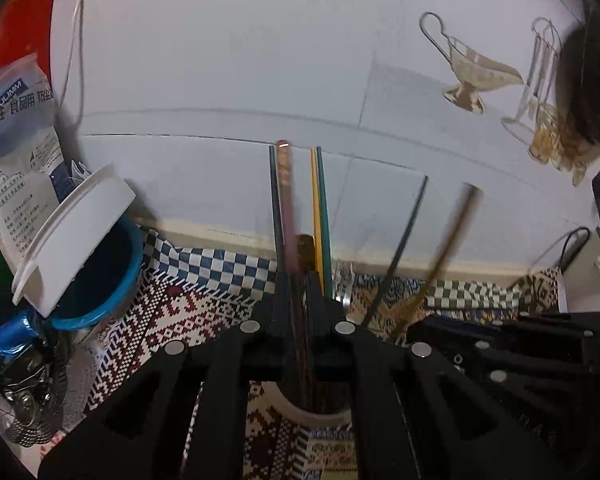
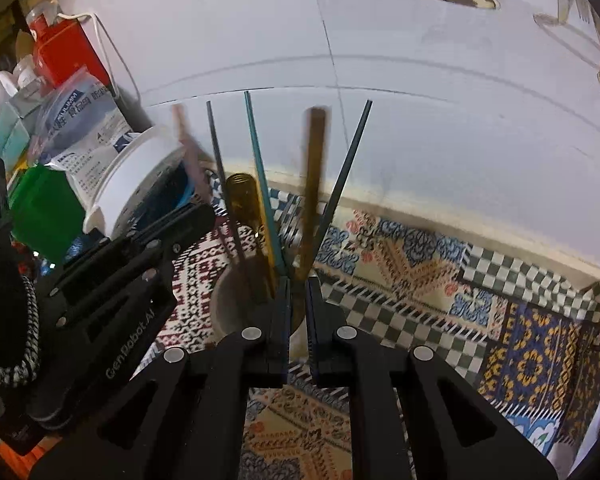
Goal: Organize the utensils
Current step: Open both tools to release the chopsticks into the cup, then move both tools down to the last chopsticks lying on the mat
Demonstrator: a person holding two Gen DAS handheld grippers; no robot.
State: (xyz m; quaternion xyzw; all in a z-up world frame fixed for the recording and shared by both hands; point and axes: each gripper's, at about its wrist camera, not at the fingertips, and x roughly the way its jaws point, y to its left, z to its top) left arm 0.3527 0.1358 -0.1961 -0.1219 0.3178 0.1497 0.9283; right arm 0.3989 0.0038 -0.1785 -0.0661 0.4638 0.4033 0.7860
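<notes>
Up close, everything is thin rods and busy print: slim chopsticks [image 1: 284,208] in pink, black, yellow and teal rise from a round pale holder cup [image 2: 224,304] standing on a patchwork-patterned tablecloth [image 2: 420,276] of checks and woven motifs, against a smooth white tiled wall [image 1: 220,60]. Both matte black grippers tilt downward over the cup. The left gripper [image 1: 298,280] has its jaws pressed together on a pink and dark pair of chopsticks whose lower ends reach into the cup. The right gripper [image 2: 298,284] is clamped on a blurred brown chopstick [image 2: 314,184] over the cup's rim. Off to the left, a white lidded tub [image 2: 132,184] leans on a blue bowl [image 1: 100,280].
</notes>
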